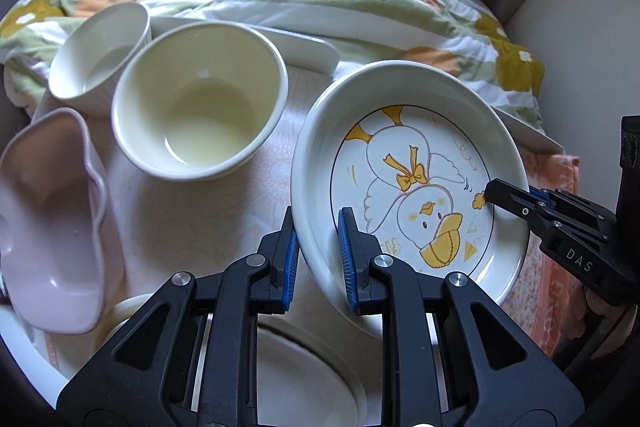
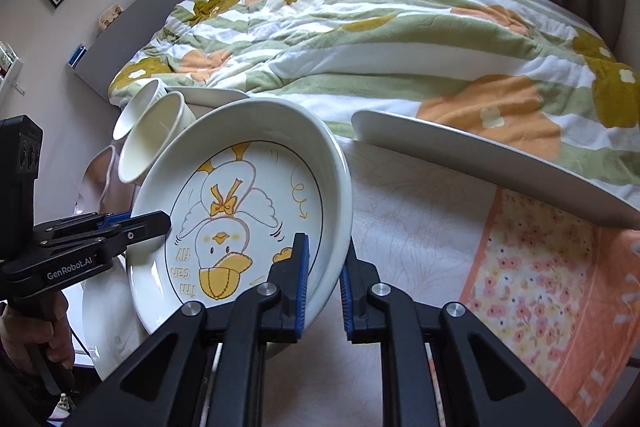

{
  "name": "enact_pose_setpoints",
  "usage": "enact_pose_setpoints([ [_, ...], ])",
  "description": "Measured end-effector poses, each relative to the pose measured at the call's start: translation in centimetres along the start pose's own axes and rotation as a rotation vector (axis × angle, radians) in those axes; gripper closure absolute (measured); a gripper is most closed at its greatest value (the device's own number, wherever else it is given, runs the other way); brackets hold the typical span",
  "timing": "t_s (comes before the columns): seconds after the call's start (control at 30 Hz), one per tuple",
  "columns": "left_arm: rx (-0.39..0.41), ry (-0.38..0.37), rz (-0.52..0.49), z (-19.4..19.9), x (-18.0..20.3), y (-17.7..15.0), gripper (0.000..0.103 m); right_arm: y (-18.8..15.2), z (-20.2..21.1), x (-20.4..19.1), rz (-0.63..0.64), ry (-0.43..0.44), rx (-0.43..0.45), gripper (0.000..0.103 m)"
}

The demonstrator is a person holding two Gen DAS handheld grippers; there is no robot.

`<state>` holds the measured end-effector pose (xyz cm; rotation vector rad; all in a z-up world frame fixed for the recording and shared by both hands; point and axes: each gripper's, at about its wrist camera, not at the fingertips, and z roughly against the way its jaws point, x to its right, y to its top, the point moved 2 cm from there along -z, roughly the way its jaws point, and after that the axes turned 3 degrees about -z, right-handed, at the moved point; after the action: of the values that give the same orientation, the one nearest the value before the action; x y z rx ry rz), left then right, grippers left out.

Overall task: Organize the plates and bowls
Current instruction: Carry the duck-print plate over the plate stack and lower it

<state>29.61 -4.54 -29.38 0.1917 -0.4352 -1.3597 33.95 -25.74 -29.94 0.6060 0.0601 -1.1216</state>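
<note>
A white deep plate with a yellow duck drawing (image 1: 408,183) (image 2: 240,211) is held tilted above the table. My left gripper (image 1: 319,247) is shut on its left rim; it shows in the right wrist view (image 2: 160,223). My right gripper (image 2: 325,279) is shut on its opposite rim; it shows in the left wrist view (image 1: 504,197). A cream bowl (image 1: 200,103) and a white cup (image 1: 100,55) stand behind. A pink wavy bowl (image 1: 52,219) is at the left. A white plate (image 1: 312,379) lies below my left gripper.
A long white platter (image 2: 492,167) lies at the table's far right edge and another white tray (image 1: 296,45) behind the bowls. The table has a floral cloth (image 2: 540,287). A flowered quilt on a bed (image 2: 380,39) lies beyond.
</note>
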Motion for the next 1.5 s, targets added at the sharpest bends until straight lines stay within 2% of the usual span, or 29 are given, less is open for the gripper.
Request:
enact_pose_setpoints([
  [0.13, 0.048, -0.031, -0.054, 2.9, -0.5, -0.6, 0.086, -0.7, 2.1, -1.7, -0.017, -0.026, 0.046, 0.09],
  [0.3, 0.071, -0.093, -0.12, 6.3, -2.6, -2.1, 0.086, -3.0, 5.0, -5.4, -0.059, -0.093, 0.116, 0.09],
  [0.53, 0.068, -0.143, -0.211, 9.7, -6.0, -5.5, 0.086, -7.7, 6.5, -11.0, -0.146, -0.157, 0.17, 0.09],
  [0.73, 0.034, -0.142, -0.256, 11.2, -8.5, -9.1, 0.086, -11.3, 6.3, -14.4, -0.215, -0.164, 0.179, 0.09],
  [0.93, 0.002, -0.129, -0.241, 10.9, -10.3, -11.6, 0.086, -13.6, 5.2, -16.3, -0.23, -0.169, 0.159, 0.09],
  [1.13, -0.045, -0.136, -0.227, 8.7, -11.6, -13.3, 0.086, -15.2, 3.6, -17.0, -0.196, -0.212, 0.146, 0.09],
  [1.5, -0.089, -0.132, -0.232, 5.8, -11.5, -14.0, 0.086, -16.3, 1.5, -16.5, -0.204, -0.233, 0.124, 0.09],
])
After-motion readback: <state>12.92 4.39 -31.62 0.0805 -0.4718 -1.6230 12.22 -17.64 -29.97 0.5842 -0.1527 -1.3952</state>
